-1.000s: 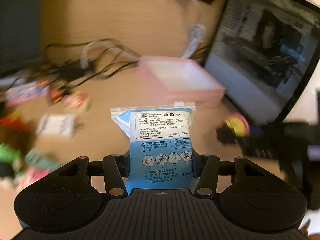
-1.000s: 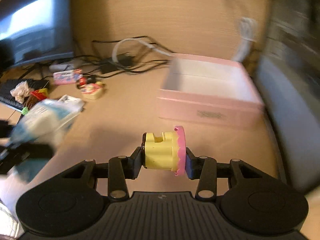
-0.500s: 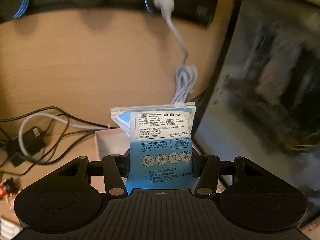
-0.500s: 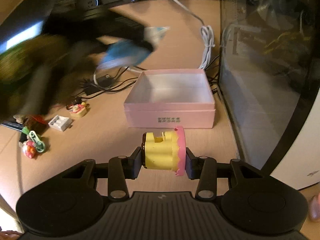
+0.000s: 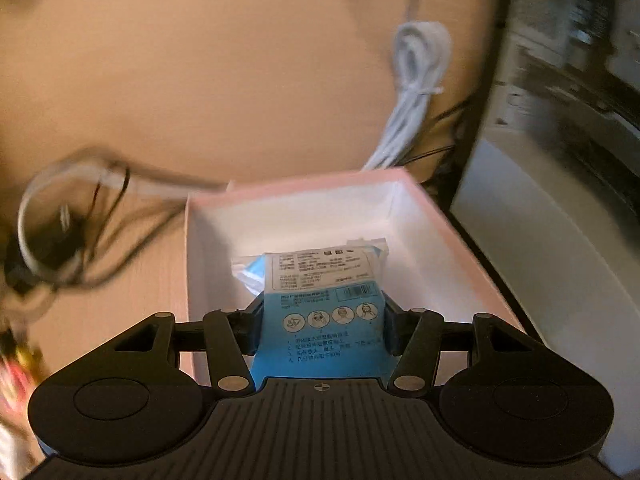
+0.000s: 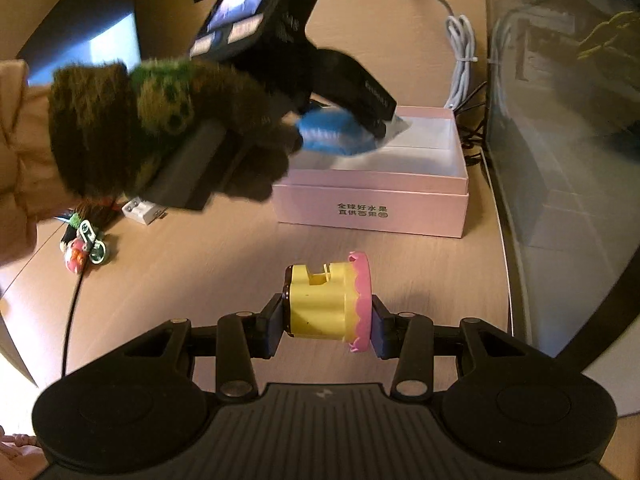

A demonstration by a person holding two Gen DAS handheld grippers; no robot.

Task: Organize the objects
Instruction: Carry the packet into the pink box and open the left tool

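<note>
My left gripper (image 5: 322, 324) holds a blue and white mask packet (image 5: 320, 312) tipped down inside the open pink box (image 5: 440, 220); its jaws are opening, with the pads still against the packet's sides. The right wrist view shows that left gripper (image 6: 380, 124), carried by a hand in a furry brown-green glove (image 6: 160, 120), over the pink box (image 6: 372, 204) with the packet (image 6: 332, 136) under it. Nearer the camera, my right gripper (image 6: 326, 316) is shut on a yellow toy with a pink frilled rim (image 6: 320, 304), above the wooden desk just in front of the box.
A coiled white cable (image 6: 460, 52) lies behind the box. A dark glass-fronted case (image 6: 560, 120) stands close along the box's right side. Left of the box lie a white battery holder (image 6: 142, 210), small trinkets (image 6: 84, 244) and black cables (image 5: 60, 232).
The left gripper swung across the desk to the pink box and lowered the packet into it. The right gripper drew back slightly with the toy, so the box looks farther away.
</note>
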